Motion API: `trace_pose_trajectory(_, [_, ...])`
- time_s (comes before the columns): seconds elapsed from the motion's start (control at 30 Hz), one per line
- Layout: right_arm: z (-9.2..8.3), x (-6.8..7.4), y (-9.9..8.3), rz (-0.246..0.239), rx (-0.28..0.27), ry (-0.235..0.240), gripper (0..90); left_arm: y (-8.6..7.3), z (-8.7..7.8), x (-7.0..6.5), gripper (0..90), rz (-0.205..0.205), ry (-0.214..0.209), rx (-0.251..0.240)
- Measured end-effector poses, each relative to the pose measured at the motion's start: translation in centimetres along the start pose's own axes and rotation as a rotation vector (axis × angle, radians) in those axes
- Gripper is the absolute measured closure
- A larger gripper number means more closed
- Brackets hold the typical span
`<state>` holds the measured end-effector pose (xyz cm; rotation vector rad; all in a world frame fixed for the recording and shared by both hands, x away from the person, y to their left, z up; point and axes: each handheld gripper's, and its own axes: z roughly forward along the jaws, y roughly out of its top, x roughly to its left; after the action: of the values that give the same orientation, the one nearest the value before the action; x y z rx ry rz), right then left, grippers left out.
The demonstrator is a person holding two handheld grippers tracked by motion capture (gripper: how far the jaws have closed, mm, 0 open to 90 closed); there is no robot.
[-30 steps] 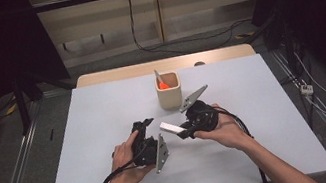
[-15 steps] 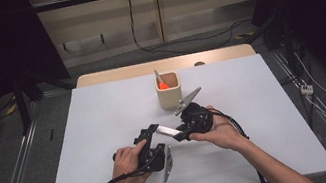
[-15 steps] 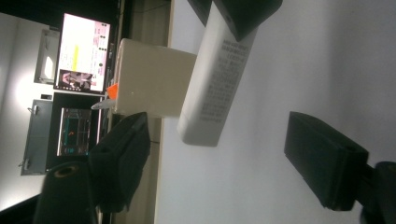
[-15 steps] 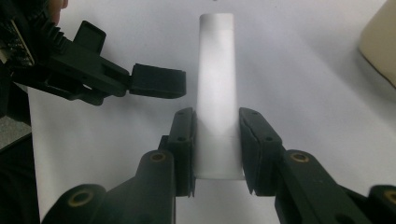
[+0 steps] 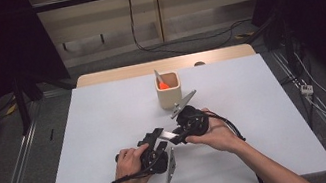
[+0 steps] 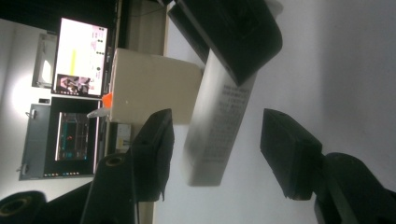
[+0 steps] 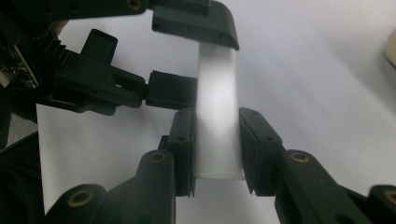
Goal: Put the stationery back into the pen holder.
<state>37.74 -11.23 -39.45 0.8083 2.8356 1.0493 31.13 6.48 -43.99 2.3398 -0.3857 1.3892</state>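
A white tube (image 7: 215,93) with small print on it (image 6: 219,126) hangs level over the white table (image 5: 97,133). My right gripper (image 7: 215,149) is shut on one end of it, both pads pressed to its sides. My left gripper (image 6: 215,154) straddles the other end; its jaws have just been closing, and a gap still shows on each side of the tube. In the high view the two grippers meet at mid-table, the left gripper (image 5: 156,141) beside the right gripper (image 5: 178,134), with the tube (image 5: 168,135) between them.
A beige cup (image 5: 169,93) stands just beyond the right hand, with an orange piece and a pale stick in it; it also stands behind the tube (image 6: 149,86). Cables trail from both grippers toward the table's near edge. Monitors glow beyond the table.
The left gripper's jaws have come around the tube's free end and narrowed on it. The right gripper has kept its grip and stayed nearly in place.
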Motion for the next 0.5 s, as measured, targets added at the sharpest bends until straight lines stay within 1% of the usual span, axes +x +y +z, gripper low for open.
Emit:
trace_pose_trajectory(0.03, [0.04,0.05,0.02,0.002,0.001,0.004,68.1,0.05,-0.05,-0.04,51.2,0.003,0.008,-0.006])
trace_pose_trajectory(0.1, [0.07,0.10,0.07,-0.001,0.002,0.003,68.0,0.12,-0.09,-0.07,52.6,0.009,0.012,-0.005])
trace_pose_trajectory(0.13, [0.09,0.11,0.08,0.001,0.002,0.005,68.1,0.11,-0.07,-0.13,53.9,0.005,0.019,-0.005])
trace_pose_trajectory(0.17, [0.11,0.11,0.09,0.002,0.002,0.004,68.0,0.09,-0.01,-0.14,54.9,0.005,0.016,-0.002])
trace_pose_trajectory(0.23, [0.13,0.08,0.10,0.008,0.001,0.008,68.1,0.09,0.07,-0.11,56.7,0.016,0.007,0.001])
trace_pose_trajectory(0.27, [0.14,0.08,0.10,0.009,0.001,0.008,68.1,0.11,0.12,-0.16,57.2,0.014,0.006,-0.003])
trace_pose_trajectory(0.33, [0.16,0.10,0.10,0.011,-0.001,0.013,68.0,0.18,0.14,-0.31,57.8,0.026,0.004,-0.022])
trace_pose_trajectory(0.4, [0.16,0.15,0.11,0.014,-0.004,0.021,68.0,0.27,0.07,-0.34,59.3,0.042,0.006,-0.020])
trace_pose_trajectory(0.43, [0.17,0.18,0.12,0.013,-0.003,0.019,68.0,0.24,0.03,-0.36,61.7,0.035,0.012,-0.033])
trace_pose_trajectory(0.47, [0.20,0.19,0.13,0.013,-0.002,0.022,68.0,0.24,0.01,-0.32,63.8,0.037,0.015,-0.034])
trace_pose_trajectory(0.5, [0.25,0.20,0.13,0.014,-0.003,0.023,68.0,0.22,0.01,-0.30,64.0,0.037,0.016,-0.031])
